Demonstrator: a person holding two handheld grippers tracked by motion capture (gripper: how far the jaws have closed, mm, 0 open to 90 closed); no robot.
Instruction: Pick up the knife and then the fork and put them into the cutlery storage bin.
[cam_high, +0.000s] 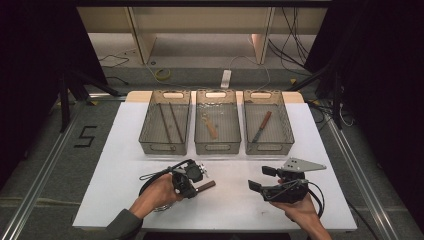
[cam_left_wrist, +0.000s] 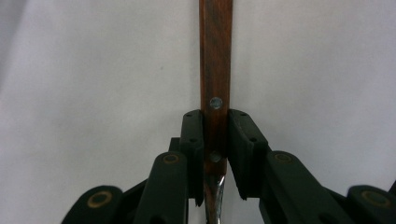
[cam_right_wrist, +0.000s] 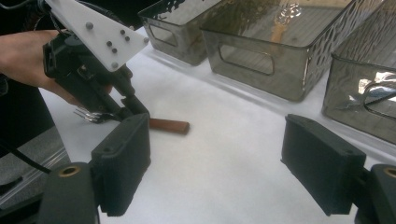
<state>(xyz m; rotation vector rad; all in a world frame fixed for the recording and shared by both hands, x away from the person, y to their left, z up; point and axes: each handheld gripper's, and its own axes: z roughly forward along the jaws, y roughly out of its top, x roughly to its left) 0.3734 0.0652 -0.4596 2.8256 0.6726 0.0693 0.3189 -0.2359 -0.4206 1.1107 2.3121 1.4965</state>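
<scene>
Wooden fork handle (cam_left_wrist: 215, 70) clamped in L claw (cam_left_wrist: 215, 154), tines (cam_right_wrist: 86, 114) half hidden, R claw (cam_right_wrist: 215, 163) wide.

left claw (cam_left_wrist: 215, 154) clamped, right claw (cam_right_wrist: 229, 168) wide open, empty

A black figure "5" (cam_high: 85, 136) is marked on the grey floor (cam_high: 45, 150) left of the table

From my seat the high view is dim at its sides, where dark curtains swallow the light, while the white rectangular table (cam_high: 150, 200) catches even overhead light and throws only soft shadows. My left gripper view is soft, the near black jaws blurred. The translucent grey plastic bins (cam_right_wrist: 261, 51) show glare in my right gripper view.
</scene>
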